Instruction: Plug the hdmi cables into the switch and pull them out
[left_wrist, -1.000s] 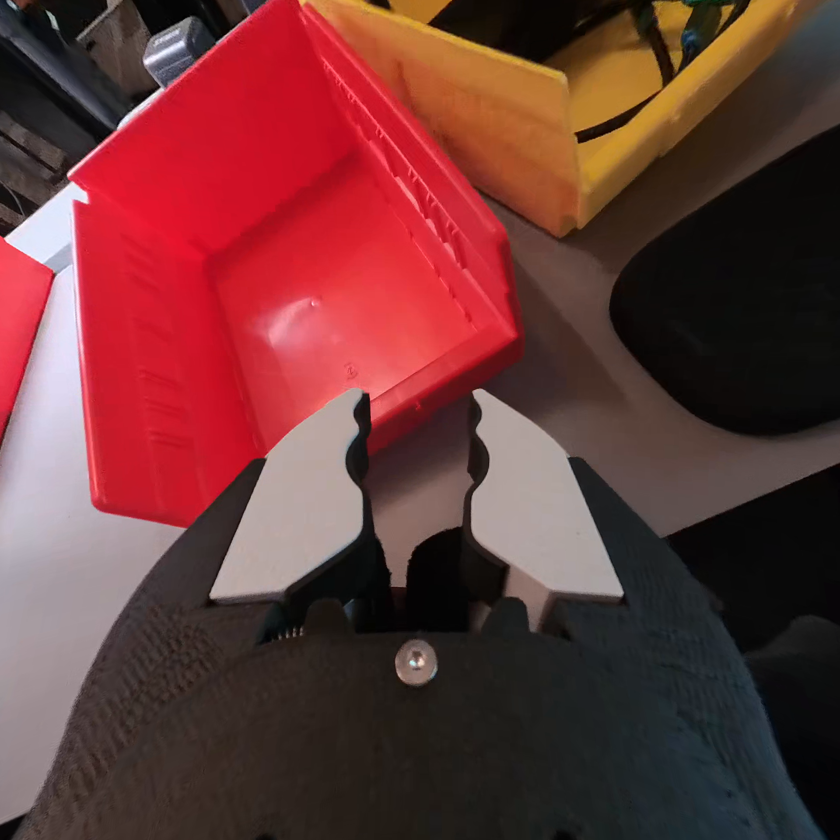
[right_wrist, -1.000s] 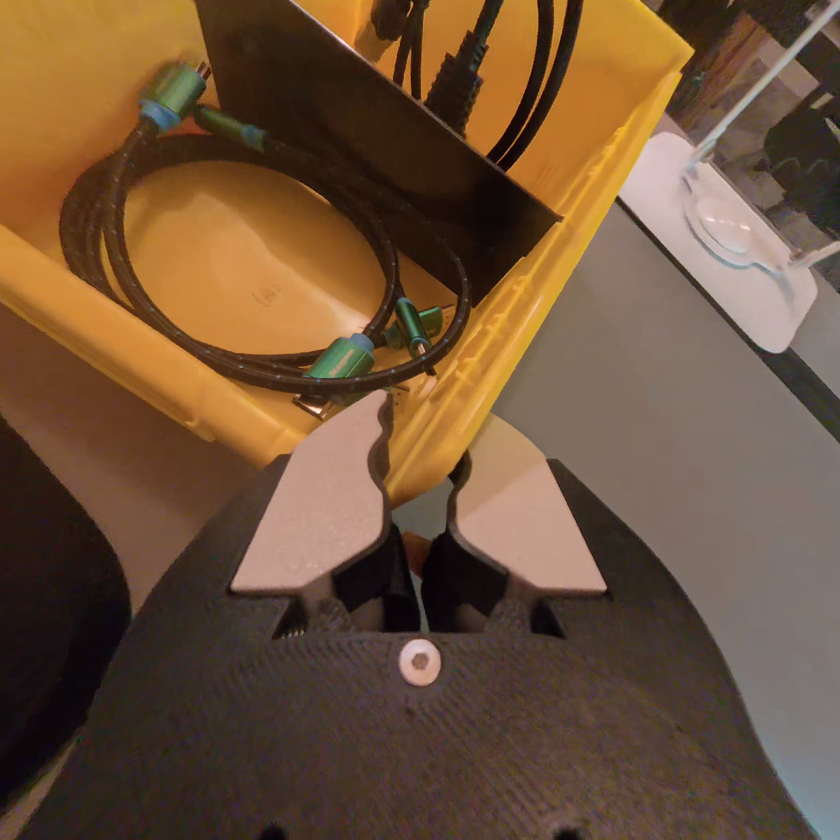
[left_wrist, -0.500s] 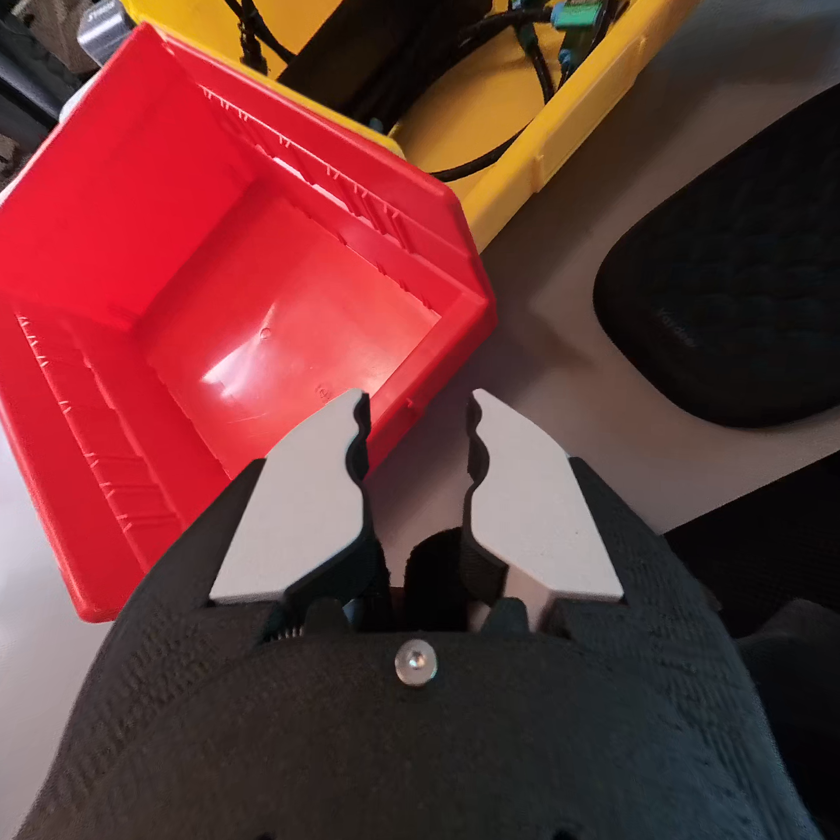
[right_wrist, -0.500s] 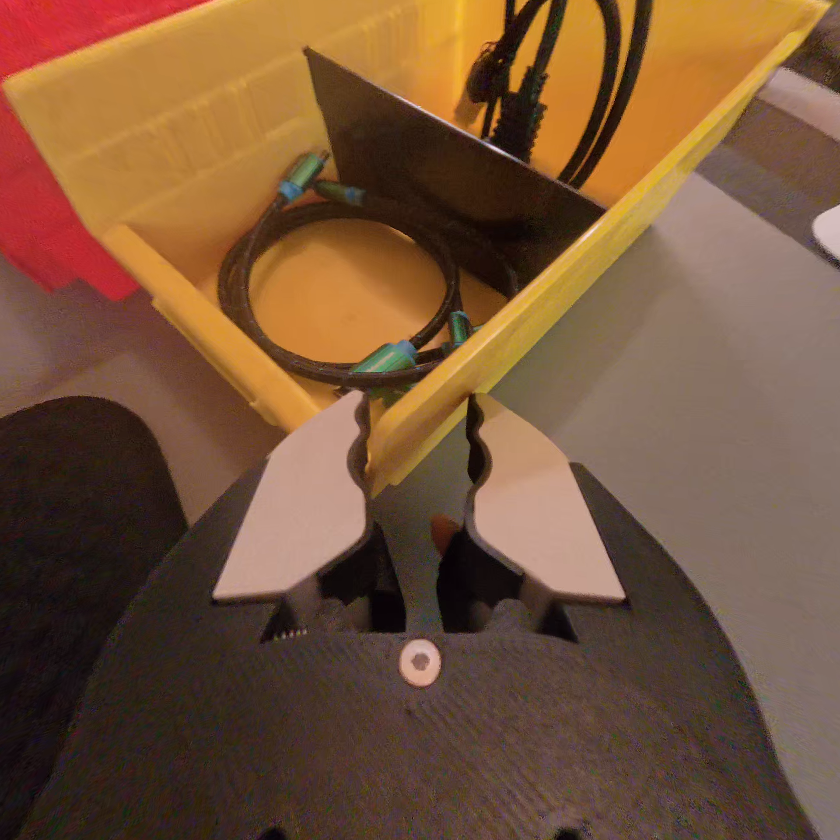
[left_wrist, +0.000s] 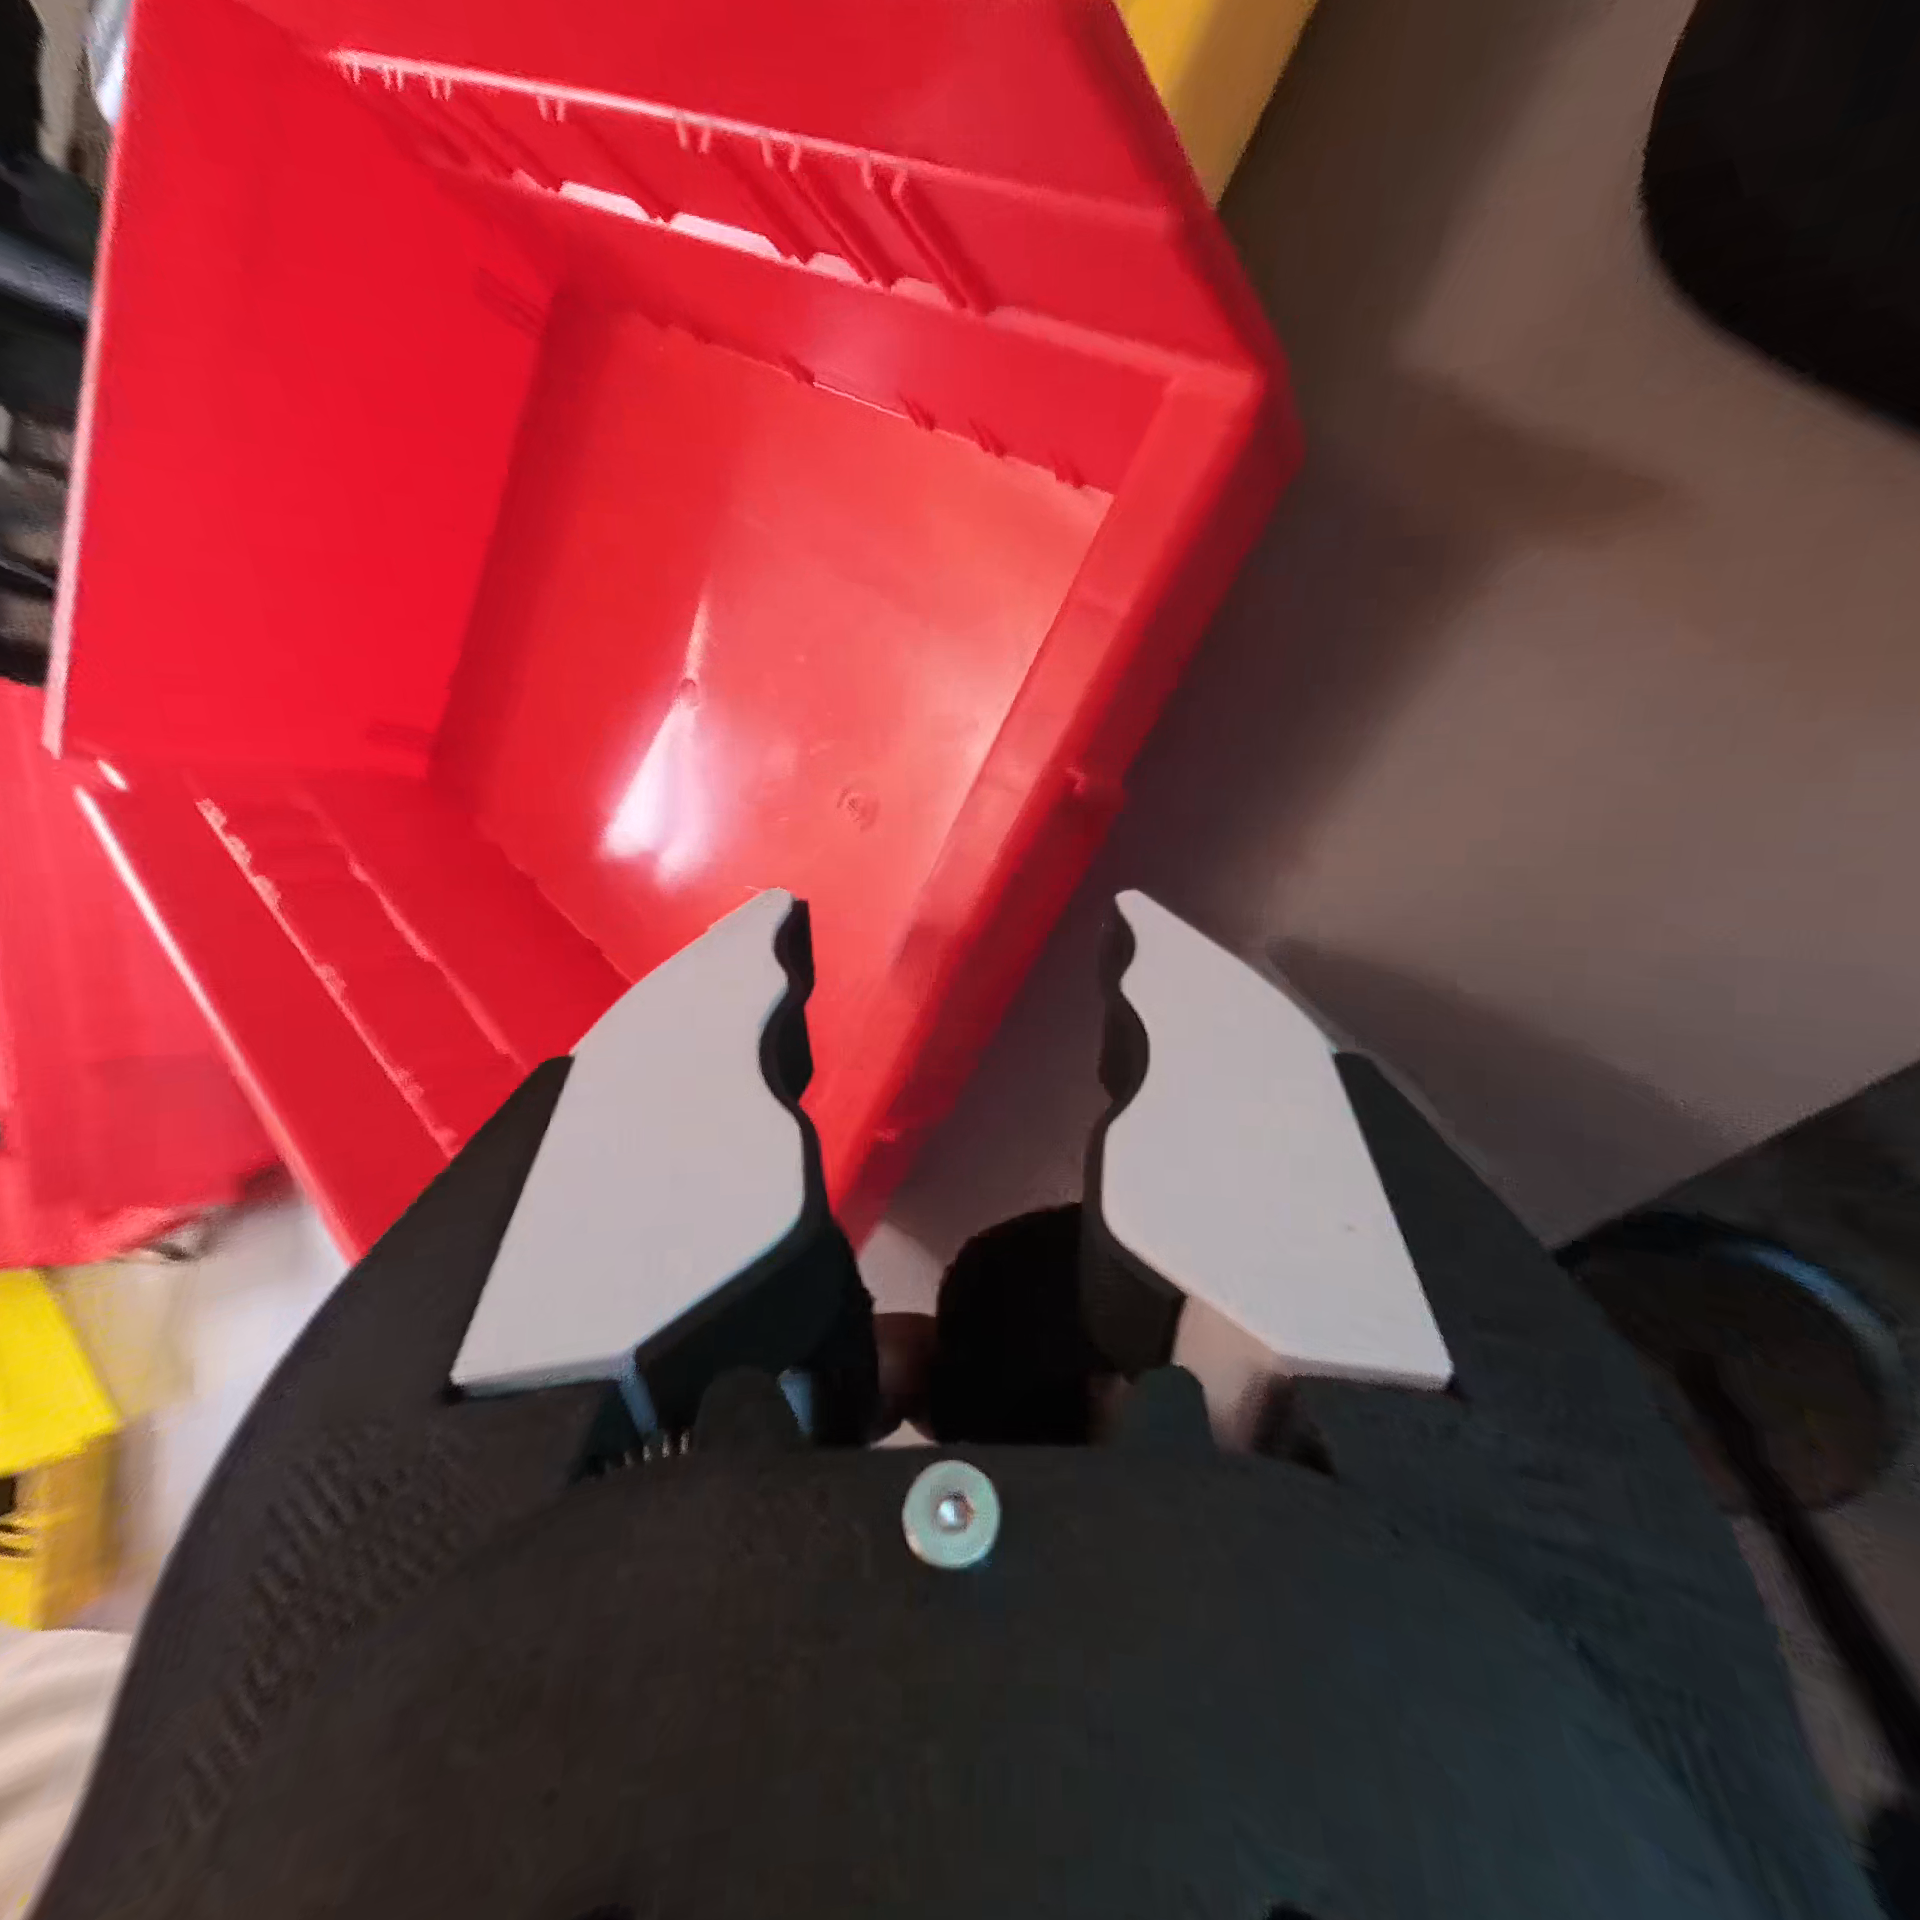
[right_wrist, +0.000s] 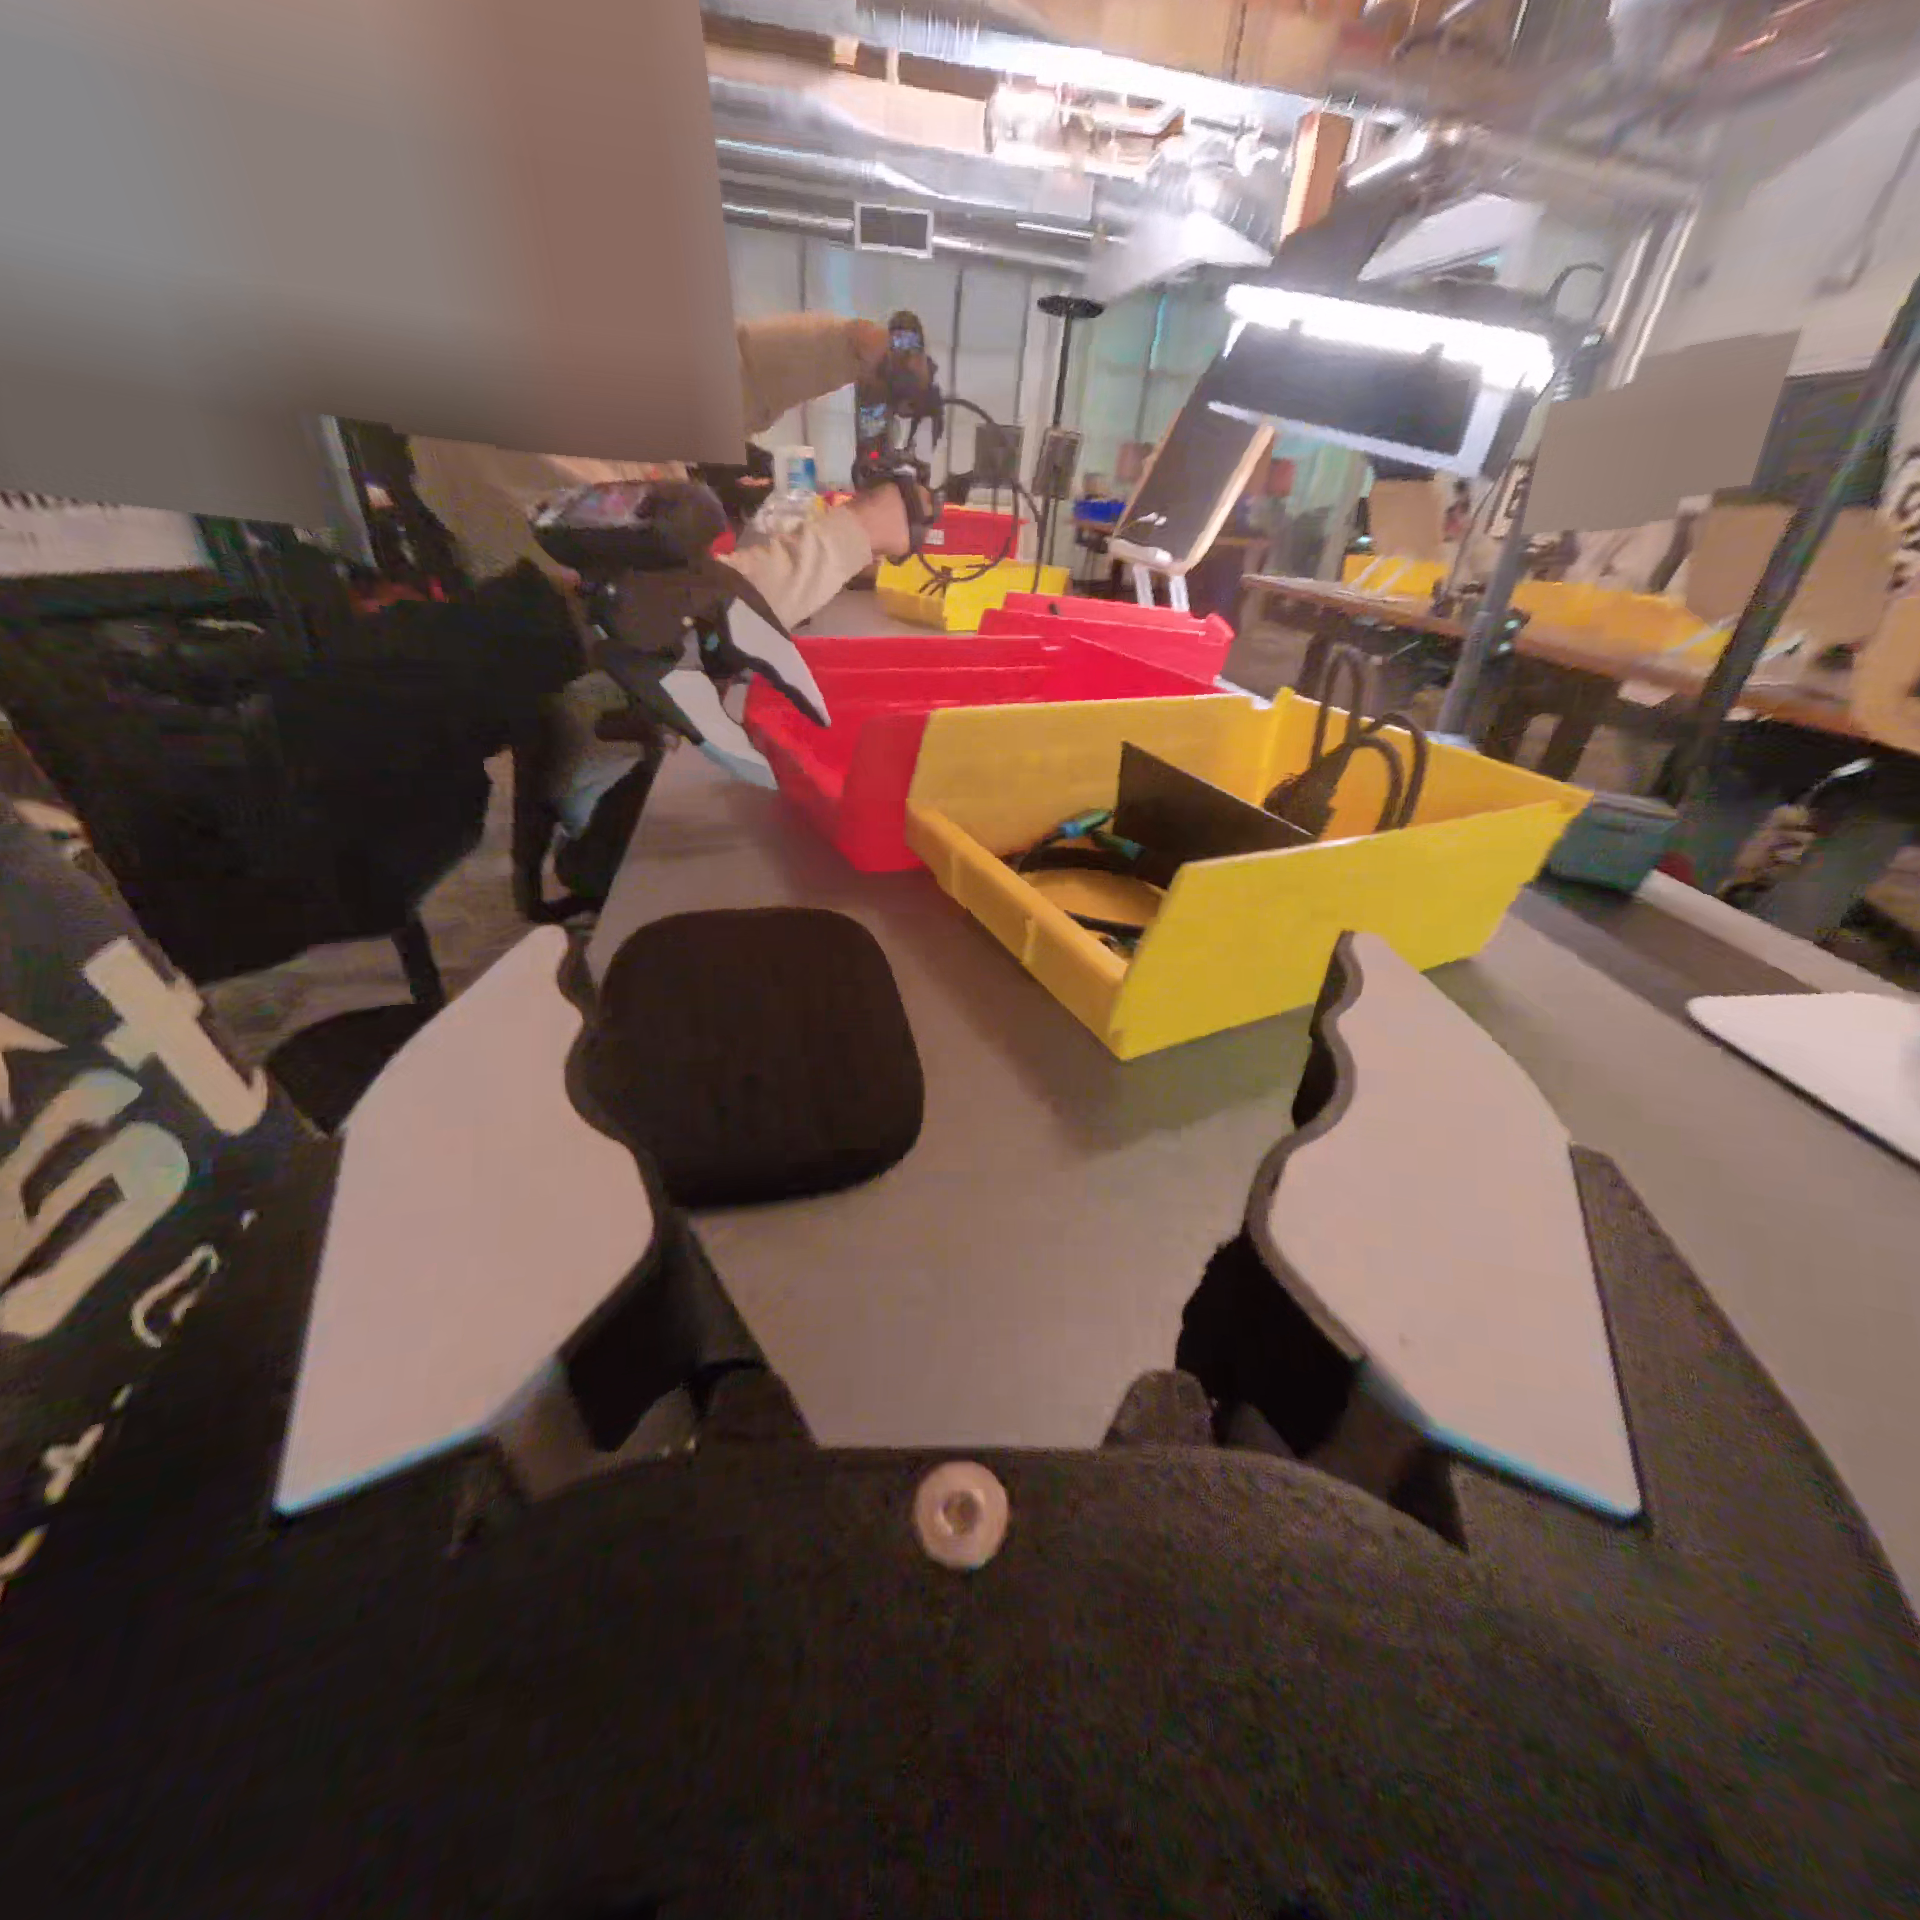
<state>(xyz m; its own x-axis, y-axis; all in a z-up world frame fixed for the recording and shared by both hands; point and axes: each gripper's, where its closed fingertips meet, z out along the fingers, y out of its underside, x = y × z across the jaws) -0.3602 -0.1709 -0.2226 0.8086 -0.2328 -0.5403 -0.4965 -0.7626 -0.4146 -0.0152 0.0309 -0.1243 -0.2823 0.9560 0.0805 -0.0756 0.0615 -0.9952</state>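
- Left gripper (left_wrist: 954, 940): fingers parted with a modest gap, nothing between them. It hangs over the near corner of the red bin (left_wrist: 312, 416), which looks bare inside. The left wrist view is smeared, so fine detail is lost.
- Right gripper (right_wrist: 951, 997): spread wide, empty, held low over the grey bench (right_wrist: 997, 1278) and aimed level across it.
- From the right wrist view, the left gripper (right_wrist: 764, 686) shows farther off, raised just beside the red bin's near end.
- HDMI cables: a coil with green plugs (right_wrist: 1081, 831) lies in the front compartment of the yellow bin (right_wrist: 1247, 925); more black cable (right_wrist: 1361, 758) loops up in the rear compartment. A dark divider panel (right_wrist: 1195, 821) stands between them.
- The switch — I cannot pick it out with any certainty. It may be down among the black cable in the rear compartment; I will not commit to that.
- Black pad (right_wrist: 758, 1049) sits on the bench, between my right gripper and the bins.
- Judgement: nothing is plugged or held yet; this is the approach, very early in the task.
- To do it well, I would bring the right gripper down into the front compartment and take a cable by its rigid green plug body, not the braid — a plug held square will seat cleanly.
- Risk: the coil may drag out tangled, and the bin wall may crowd the fingers.
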